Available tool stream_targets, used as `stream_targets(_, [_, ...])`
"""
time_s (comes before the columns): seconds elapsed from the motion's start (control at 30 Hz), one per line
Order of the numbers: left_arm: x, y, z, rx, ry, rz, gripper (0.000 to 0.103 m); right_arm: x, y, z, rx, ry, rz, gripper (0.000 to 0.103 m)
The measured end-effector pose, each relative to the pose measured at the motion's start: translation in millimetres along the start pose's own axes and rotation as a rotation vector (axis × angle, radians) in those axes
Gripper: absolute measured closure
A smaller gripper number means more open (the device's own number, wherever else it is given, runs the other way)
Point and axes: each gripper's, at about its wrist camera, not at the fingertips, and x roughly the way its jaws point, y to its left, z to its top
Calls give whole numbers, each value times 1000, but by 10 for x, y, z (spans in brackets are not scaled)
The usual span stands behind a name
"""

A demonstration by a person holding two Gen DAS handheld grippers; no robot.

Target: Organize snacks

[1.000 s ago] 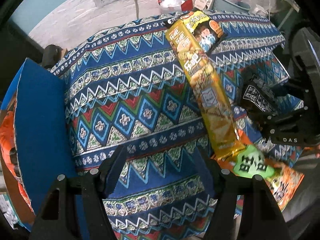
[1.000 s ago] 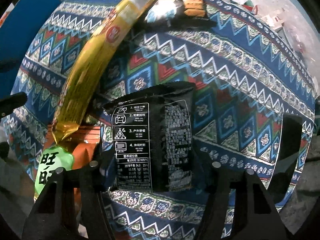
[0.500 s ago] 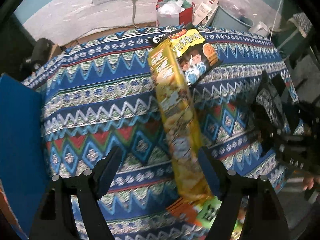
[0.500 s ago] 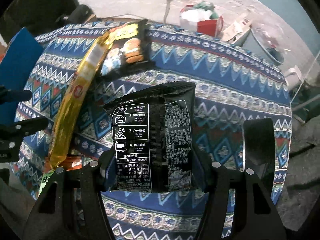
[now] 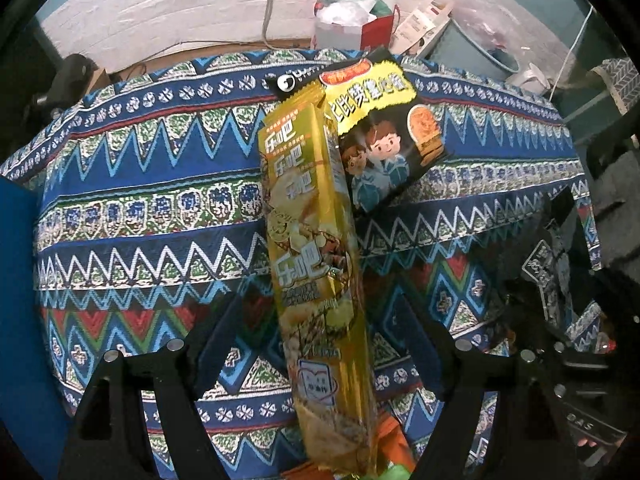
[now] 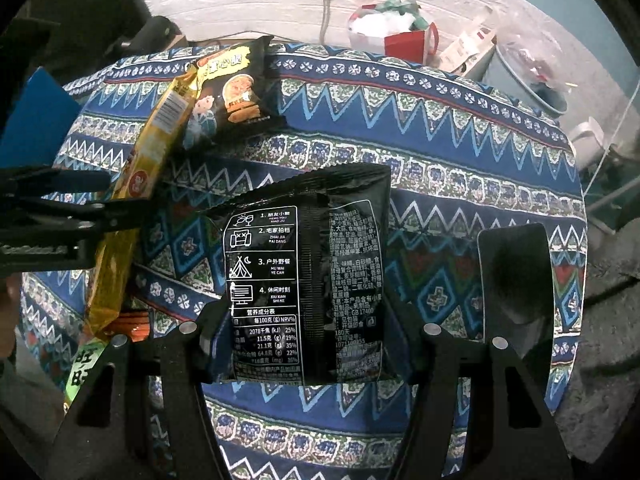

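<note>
Right gripper (image 6: 312, 344) clamped black snack pouch (image 6: 308, 276) by lower end, lifted above patterned tablecloth (image 6: 440, 128). Left gripper (image 5: 316, 344), jaws just widened, straddled long yellow snack pack (image 5: 316, 264) without pressing it. Pack lay on cloth, far end overlapping cartoon-print black packet (image 5: 384, 136); orange packet (image 5: 396, 444) beneath near end.

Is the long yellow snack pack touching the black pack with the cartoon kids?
Touching. In the left wrist view, the long yellow snack pack lies with its top end overlapping the left edge of the black cartoon pack, no cloth showing between them.
</note>
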Motion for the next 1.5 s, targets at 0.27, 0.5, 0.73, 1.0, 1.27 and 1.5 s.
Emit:
stream_targets(0.27, [125,-125,-40,37,-29,23,58,-9,24,33,-3,-9,7,40])
stream_targets(0.5, [24,-17,-149,35,-48,53,66,-66,95,86,-17,-27,5,40])
stream_targets(0.73, [-175,125,-242,53,-81,102,66,-160,206,128,-32,-53,-6,40])
stream_targets(1.0, [-577,291,-418,67,-142,144,66,-301,423,162,-67,-88,-4,40])
stream_targets(1.27, [-938,449,-554,66,-204,170,66,-525,670,165,-102,-137,6,40])
stream_targets(1.5, [-1286,591,-681,63,-267,196,66,-736,868,181,-123,-185,26,40])
